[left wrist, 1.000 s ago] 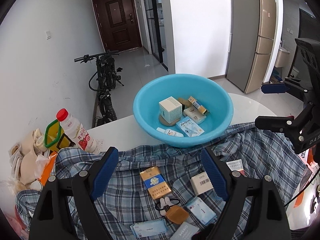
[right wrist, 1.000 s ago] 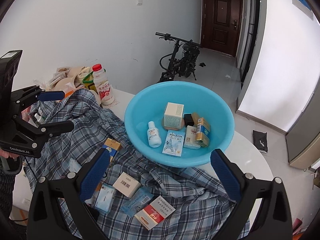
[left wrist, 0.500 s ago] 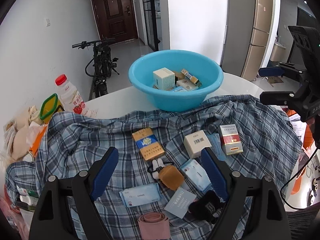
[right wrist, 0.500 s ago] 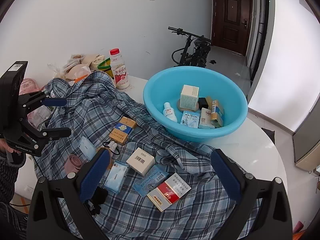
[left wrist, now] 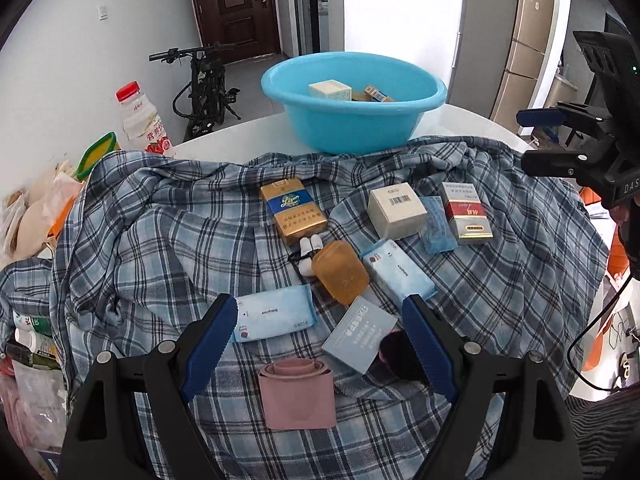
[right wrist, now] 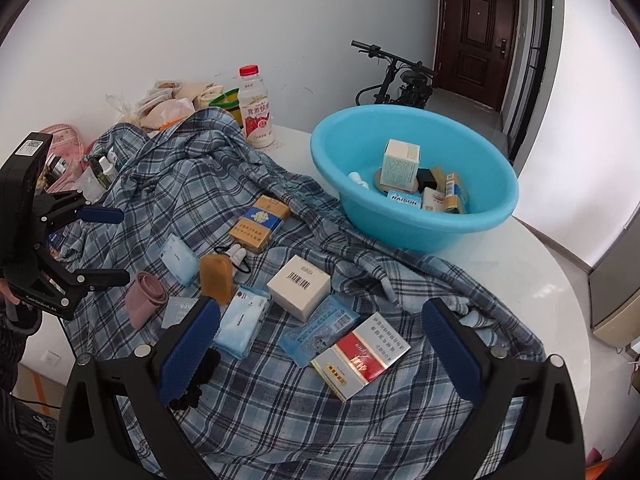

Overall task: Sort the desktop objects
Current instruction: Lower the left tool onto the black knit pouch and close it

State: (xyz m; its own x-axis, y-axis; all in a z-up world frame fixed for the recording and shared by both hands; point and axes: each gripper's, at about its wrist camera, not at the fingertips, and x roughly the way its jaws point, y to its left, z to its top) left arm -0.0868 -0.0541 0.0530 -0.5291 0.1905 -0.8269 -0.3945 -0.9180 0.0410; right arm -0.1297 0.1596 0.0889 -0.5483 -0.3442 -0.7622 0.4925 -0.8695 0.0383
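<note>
a rumpled blue plaid shirt [left wrist: 168,232] of soft woven cotton covers most of the round white table [right wrist: 532,280], smooth and glossy where it shows. scattered on the cloth are small flat things: a gold and blue cigarette pack [left wrist: 293,211], a red and white cigarette pack [left wrist: 467,213] with a shiny foil edge, a plain white cardboard box [left wrist: 397,210] with a barcode on top, a crinkly clear blue sachet [left wrist: 436,224], two soft pale blue tissue packs [left wrist: 274,319] [left wrist: 398,272], a rounded amber case [left wrist: 340,278] beside white earbuds [left wrist: 310,248], a light blue card box [left wrist: 359,334], a flattened pink silicone cup [left wrist: 296,394] and something black and fuzzy [left wrist: 400,356].

at the far side of the table stands a round turquoise plastic basin [right wrist: 492,216], smooth-walled. inside it lie a pale green and white cube box [right wrist: 401,166], a small white bottle [right wrist: 357,179], a blue raison box [right wrist: 404,199], a black block [right wrist: 426,179] and a few gold and blue packs [right wrist: 456,196].

a milk drink bottle [right wrist: 256,108] with a red cap stands by the wall.

the left gripper [left wrist: 320,344] hangs above the near items, jaws apart, nothing between them. the right gripper [right wrist: 320,354] hangs over the red pack and sachet, jaws wide apart and empty.
</note>
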